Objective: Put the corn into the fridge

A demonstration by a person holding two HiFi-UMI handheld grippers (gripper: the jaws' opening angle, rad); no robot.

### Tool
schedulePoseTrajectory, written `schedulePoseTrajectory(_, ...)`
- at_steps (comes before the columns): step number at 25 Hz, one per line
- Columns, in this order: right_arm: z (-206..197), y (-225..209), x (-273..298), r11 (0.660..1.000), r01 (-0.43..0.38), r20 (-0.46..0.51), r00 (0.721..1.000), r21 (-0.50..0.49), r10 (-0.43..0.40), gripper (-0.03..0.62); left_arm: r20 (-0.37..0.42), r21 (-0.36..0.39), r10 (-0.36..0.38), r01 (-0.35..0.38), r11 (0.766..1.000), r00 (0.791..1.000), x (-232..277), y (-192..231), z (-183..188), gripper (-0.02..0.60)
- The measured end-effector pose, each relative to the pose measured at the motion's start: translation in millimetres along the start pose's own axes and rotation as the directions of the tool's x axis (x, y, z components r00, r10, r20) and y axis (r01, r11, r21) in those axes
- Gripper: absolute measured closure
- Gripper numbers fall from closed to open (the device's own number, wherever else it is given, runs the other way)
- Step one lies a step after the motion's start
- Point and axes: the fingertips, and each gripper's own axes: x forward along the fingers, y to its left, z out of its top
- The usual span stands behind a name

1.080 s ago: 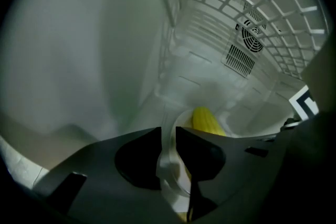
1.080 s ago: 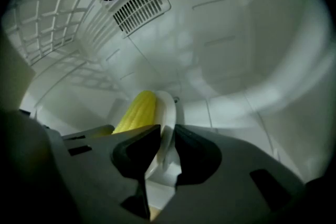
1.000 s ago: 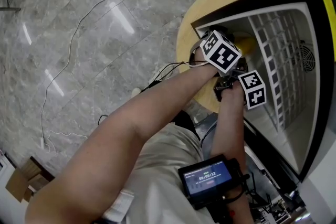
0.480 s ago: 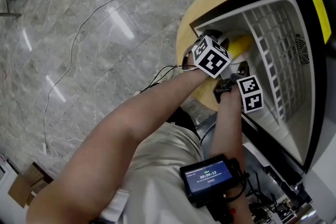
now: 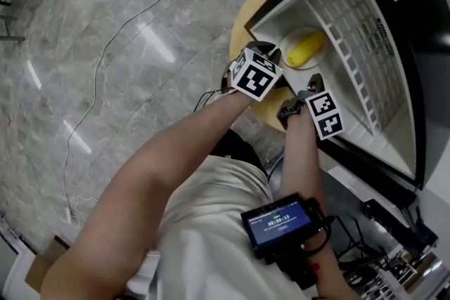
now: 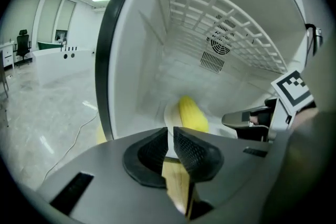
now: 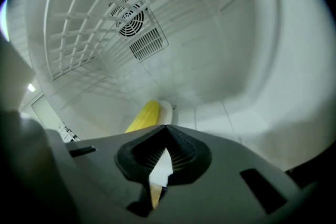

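Observation:
The yellow corn (image 5: 304,50) lies on a small white plate (image 5: 285,43) on the floor of the open white fridge (image 5: 394,116). In the left gripper view the corn (image 6: 191,113) lies just beyond my left gripper (image 6: 170,134), whose jaws are shut with nothing between them. My right gripper (image 7: 167,136) is also shut and empty, and the corn (image 7: 144,115) shows ahead of it to the left. In the head view both grippers sit at the fridge mouth, the left gripper (image 5: 267,53) beside the plate and the right gripper (image 5: 313,82) a little nearer me.
A white wire shelf (image 5: 351,31) stands inside the fridge above the corn, with a fan grille (image 6: 220,42) on the back wall. The fridge rests beside a round wooden table (image 5: 246,24). Cables (image 5: 119,31) trail over the grey marble floor.
Both grippers have drawn back from the fridge interior. The corn, half hidden behind the left gripper's cube before, now lies fully in view on the plate.

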Motion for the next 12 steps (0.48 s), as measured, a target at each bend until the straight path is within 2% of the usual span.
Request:
schedulePoseTrajectory(2, -5.9, 12.5, 1.7, 0.998, -0.057, 0.002, 0.998, 0.031, 0.057, 0.588, 0.007, 0.004, 0.015, -0.015, 1.000, 1.000, -11.6, 9.2, -2.9, 0.572)
schedulePoseTrajectory(7, -11.3, 26.9, -11.7, 0.987, -0.158, -0.005, 0.987, 0.035, 0.158, 0.588, 0.023, -0.051, 0.031, -0.030, 0.998, 0.999, -36.9, 13.1, -19.7, 0.574)
schedulePoseTrajectory(12, -15.7, 36.6, -30.0, 0.976, -0.217, -0.017, 0.976, -0.007, 0.216, 0.588, 0.097, -0.082, 0.015, -0.007, 0.997, 0.995, -72.0, 17.4, -16.9, 0.574)
